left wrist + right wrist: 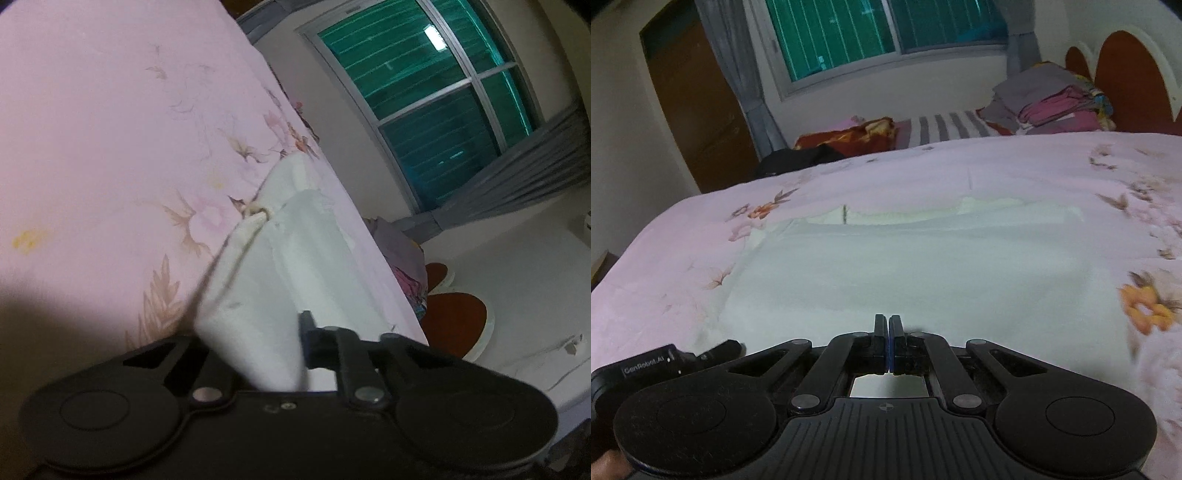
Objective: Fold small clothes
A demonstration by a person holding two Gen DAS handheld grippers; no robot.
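garment: white cloth [905, 266] lies spread flat on the pink floral bedsheet [1015, 173], mid-bed, far edge folded over toward the window [886, 33]
left gripper [295, 343]: fingers pinched together on a lifted edge of the white cloth; fabric drapes over and hides one finger; view tilted
right gripper [888, 332]: fingers pressed together with nothing between them, tips just over the near edge of the white cloth
left gripper in right view: black body [665, 363] at the cloth's near-left corner
clothes stack [1052, 103]: folded, at the far side of the bedsheet by the red headboard [1130, 85]
blur: some, contact under right tips unclear
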